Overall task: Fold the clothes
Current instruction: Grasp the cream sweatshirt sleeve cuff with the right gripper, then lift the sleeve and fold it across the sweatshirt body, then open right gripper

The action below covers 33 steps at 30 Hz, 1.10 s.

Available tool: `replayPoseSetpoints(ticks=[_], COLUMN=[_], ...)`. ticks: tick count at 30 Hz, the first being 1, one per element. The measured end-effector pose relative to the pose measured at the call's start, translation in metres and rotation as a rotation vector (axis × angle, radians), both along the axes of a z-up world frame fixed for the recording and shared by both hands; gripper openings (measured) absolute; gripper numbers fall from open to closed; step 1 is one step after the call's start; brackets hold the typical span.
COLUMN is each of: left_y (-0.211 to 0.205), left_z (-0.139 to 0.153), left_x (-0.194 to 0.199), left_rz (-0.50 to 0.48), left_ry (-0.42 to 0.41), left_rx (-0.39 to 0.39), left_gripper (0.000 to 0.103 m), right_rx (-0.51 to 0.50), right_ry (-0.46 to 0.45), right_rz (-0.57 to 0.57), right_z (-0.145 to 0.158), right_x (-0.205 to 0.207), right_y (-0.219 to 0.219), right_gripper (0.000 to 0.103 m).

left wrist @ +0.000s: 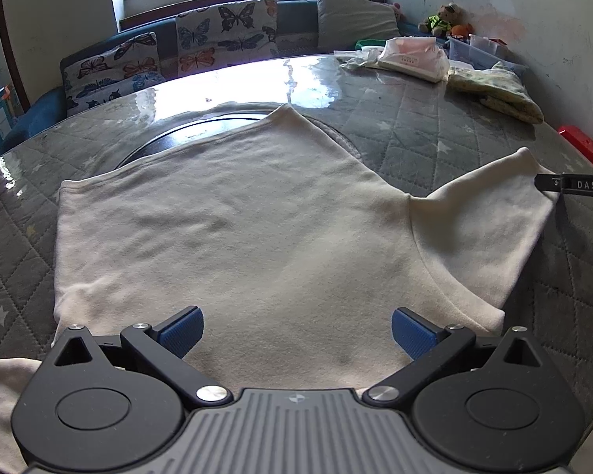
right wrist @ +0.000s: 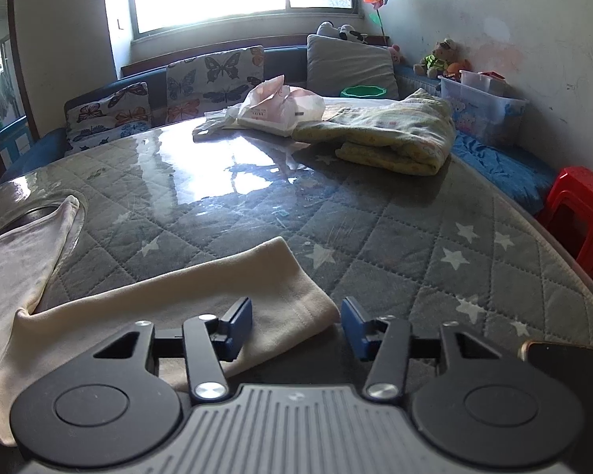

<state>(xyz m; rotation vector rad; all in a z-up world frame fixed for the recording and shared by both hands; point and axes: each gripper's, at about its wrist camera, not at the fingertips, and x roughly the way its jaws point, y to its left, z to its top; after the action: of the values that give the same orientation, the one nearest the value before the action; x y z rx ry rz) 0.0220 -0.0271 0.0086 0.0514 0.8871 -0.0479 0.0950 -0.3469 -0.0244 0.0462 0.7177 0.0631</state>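
A cream short-sleeved shirt [left wrist: 257, 229] lies spread flat on the quilted grey table [left wrist: 435, 134]. My left gripper [left wrist: 296, 333] is open, its blue pads above the shirt's near edge, holding nothing. One sleeve [left wrist: 490, 221] sticks out to the right. In the right wrist view that sleeve [right wrist: 217, 292] lies on the table and its cuff end sits between the jaws of my right gripper [right wrist: 296, 326], which is open. The right gripper's black tip [left wrist: 573, 185] shows at the sleeve's edge in the left wrist view.
A folded yellow-green garment [right wrist: 395, 134] and a pink-white plastic package [right wrist: 280, 106] lie at the table's far side. A dark round inset [left wrist: 186, 134] lies under the shirt's far edge. A red stool [right wrist: 581, 213] stands at the right. A sofa with butterfly cushions [left wrist: 225, 35] lies behind.
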Motion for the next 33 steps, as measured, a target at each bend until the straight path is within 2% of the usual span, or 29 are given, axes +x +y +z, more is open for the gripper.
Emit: replayPoseSetpoints(ticks=[2, 4, 5, 6, 13, 16, 22, 29, 33], left_y=[0.000, -0.001, -0.001, -0.002, -0.003, -0.005, -0.003, 0.036, 0.063], left_z=[0.000, 0.001, 0.001, 0.001, 0.000, 0.000, 0.001, 0.011, 0.017], left_x=[0.000, 0.001, 0.002, 0.003, 0.007, 0.008, 0.003, -0.011, -0.021], left_rz=[0.001, 0.002, 0.002, 0.003, 0.011, 0.006, 0.001, 0.092, 0.160], left_ry=[0.000, -0.001, -0.002, -0.003, 0.004, 0.007, -0.001, -0.032, -0.057], left_rx=[0.000, 0.001, 0.002, 0.002, 0.000, -0.001, -0.008, -0.019, -0.028], left_gripper=[0.103, 0.103, 0.103, 0.103, 0.103, 0.103, 0.103, 0.103, 0.103], right_rx=[0.009, 0.019, 0.026, 0.043, 0.126, 0.157, 0.226, 0.245, 0.254], right_ry=[-0.007, -0.013, -0.017, -0.020, -0.100, -0.158, -0.235, -0.280, -0.272], right_rz=[-0.011, -0.023, -0.027, -0.029, -0.023, 0.007, 0.153, 0.346, 0.478], right_z=[0.000, 0.001, 0.001, 0.001, 0.020, 0.044, 0.097, 0.129, 0.138], right_x=[-0.001, -0.001, -0.001, -0.001, -0.013, -0.019, -0.024, -0.036, -0.045], right_y=[-0.002, -0.003, -0.005, -0.007, -0.014, -0.011, 0.018, 0.074, 0.117], right_gripper=[0.032, 0.025, 0.015, 0.011, 0.009, 0.009, 0.009, 0.009, 0.009])
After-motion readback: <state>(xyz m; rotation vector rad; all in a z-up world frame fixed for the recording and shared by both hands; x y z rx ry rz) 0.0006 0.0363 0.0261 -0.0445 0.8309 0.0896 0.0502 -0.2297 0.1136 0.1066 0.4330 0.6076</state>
